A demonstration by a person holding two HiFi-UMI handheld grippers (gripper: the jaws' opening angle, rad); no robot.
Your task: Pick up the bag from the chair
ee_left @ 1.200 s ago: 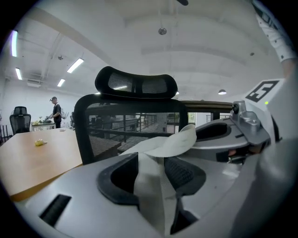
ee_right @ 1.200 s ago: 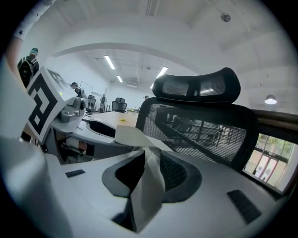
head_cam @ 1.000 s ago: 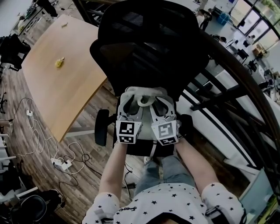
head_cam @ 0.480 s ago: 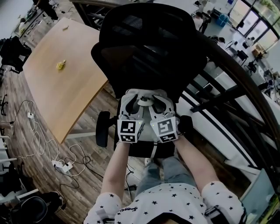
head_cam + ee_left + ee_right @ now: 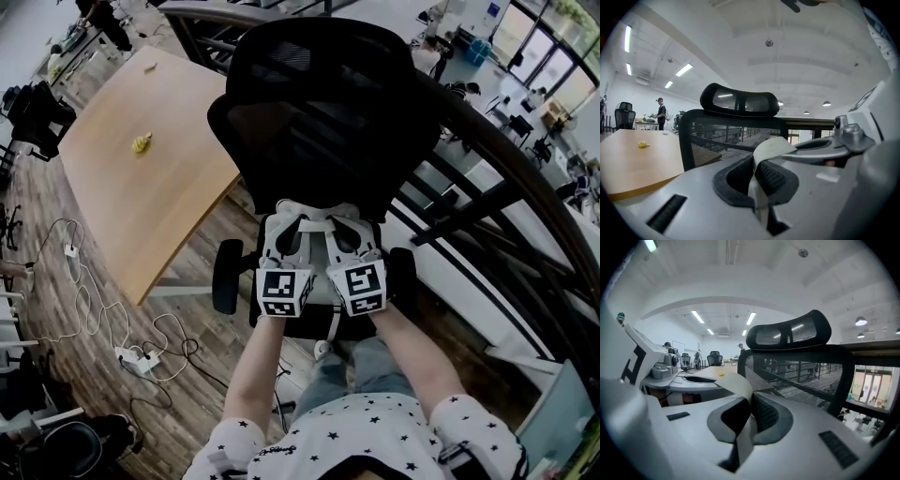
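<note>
Risk: the strap (image 5: pixel 774 144) could have slid from the pads if one hand rose faster than the other; a swinging bag might have snagged an armrest (image 5: pixel 226 277).
Look: pale, flat, limp webbing, folded at the pinch; bag body hidden beneath the grippers.
Left gripper (image 5: pixel 759 165): jaws had just closed, pinching the strap.
Right gripper (image 5: pixel 750 414): clamped on the strap likewise.
Place: over the chair (image 5: pixel 328 112) seat, backrest at 12 o'clock of both grippers.
</note>
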